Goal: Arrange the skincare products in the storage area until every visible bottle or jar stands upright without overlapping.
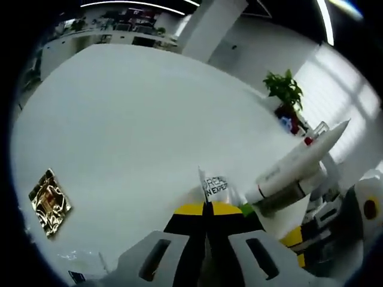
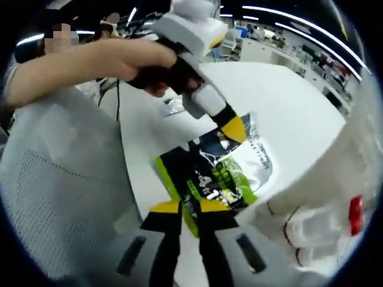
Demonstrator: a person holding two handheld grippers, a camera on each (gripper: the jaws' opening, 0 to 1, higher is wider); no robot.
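Right gripper view has my right tool [image 2: 190, 206] clenched on the green-and-black edge of a glossy product pouch [image 2: 230, 173], while my left tool [image 2: 235, 128] pinches its far top corner, so the pouch hangs stretched between them above the white counter [image 2: 299, 119]. Left gripper view shows that left tool [image 1: 206, 209] closed on the pouch's white printed edge [image 1: 214, 185]. A white tube [image 1: 299, 158] sits just beside, at the storage bin.
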